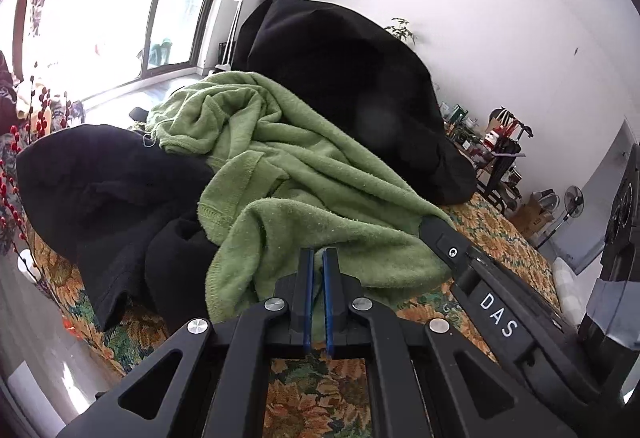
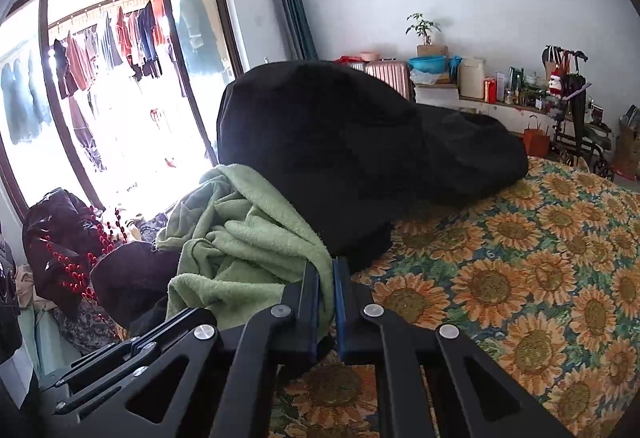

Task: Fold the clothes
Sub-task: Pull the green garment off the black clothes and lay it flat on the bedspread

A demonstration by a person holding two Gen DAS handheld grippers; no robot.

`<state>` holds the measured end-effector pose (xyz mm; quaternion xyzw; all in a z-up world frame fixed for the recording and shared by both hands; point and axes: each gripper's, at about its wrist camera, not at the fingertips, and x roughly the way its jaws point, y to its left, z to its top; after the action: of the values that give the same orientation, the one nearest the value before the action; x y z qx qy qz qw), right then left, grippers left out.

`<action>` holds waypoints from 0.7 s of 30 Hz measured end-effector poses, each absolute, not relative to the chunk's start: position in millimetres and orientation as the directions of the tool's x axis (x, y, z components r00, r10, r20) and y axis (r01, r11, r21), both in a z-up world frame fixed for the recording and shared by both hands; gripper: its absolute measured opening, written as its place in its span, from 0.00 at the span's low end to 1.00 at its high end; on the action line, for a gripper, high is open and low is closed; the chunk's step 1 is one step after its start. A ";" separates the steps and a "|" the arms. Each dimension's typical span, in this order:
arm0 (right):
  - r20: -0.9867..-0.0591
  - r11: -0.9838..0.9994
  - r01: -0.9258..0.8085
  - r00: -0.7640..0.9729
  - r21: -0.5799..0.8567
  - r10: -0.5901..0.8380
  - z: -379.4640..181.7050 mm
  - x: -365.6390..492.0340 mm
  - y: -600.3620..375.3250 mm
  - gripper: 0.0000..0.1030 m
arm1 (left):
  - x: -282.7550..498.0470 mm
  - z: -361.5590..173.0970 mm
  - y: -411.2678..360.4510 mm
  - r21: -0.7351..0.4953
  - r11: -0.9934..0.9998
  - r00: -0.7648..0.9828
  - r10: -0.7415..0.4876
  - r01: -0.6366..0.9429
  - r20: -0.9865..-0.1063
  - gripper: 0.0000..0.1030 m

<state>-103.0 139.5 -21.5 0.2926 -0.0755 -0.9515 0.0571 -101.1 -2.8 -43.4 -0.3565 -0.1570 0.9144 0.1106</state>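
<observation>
Both tongs are closed on the green cloth: the left gripper (image 1: 318, 258) pinches its near edge, the right gripper (image 2: 327, 268) another edge. This cloth (image 1: 280, 174) lies crumpled on a sunflower bedcover (image 2: 540, 258), between dark clothes (image 1: 344, 78). Behind is a bright window (image 2: 120, 78); the black folds are hard to make out.

Green fleece garment (image 1: 280, 174); black clothes (image 2: 332, 142), possibly dark navy; sunflower-print bedspread (image 2: 520, 258).
</observation>
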 end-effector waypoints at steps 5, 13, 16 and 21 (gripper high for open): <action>-0.472 -0.984 -0.001 -0.877 0.181 -0.086 -1.4 -63.4 174.4 0.07 | -87.7 -30.7 21.3 -0.366 -0.912 -0.704 0.382 -0.183 -0.599 0.04; -0.411 -0.964 -0.221 -0.900 0.149 0.143 30.2 4.5 269.8 0.07 | -60.0 -13.0 96.3 -0.409 -0.815 -0.599 0.579 -0.410 -0.553 0.04; -0.407 -0.926 -0.352 -0.872 0.136 0.271 35.1 33.9 320.8 0.07 | -48.6 -10.7 134.6 -0.420 -0.758 -0.531 0.651 -0.499 -0.543 0.04; -0.461 -0.836 -0.537 -0.773 0.110 0.436 26.3 77.4 392.8 0.07 | -25.5 -12.1 194.7 -0.456 -0.635 -0.376 0.755 -0.624 -0.537 0.04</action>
<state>77.4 392.8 26.3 0.2140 -0.1183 -0.9340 -0.2604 -25.5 194.7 -12.1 -0.3706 -0.0887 0.8247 0.4180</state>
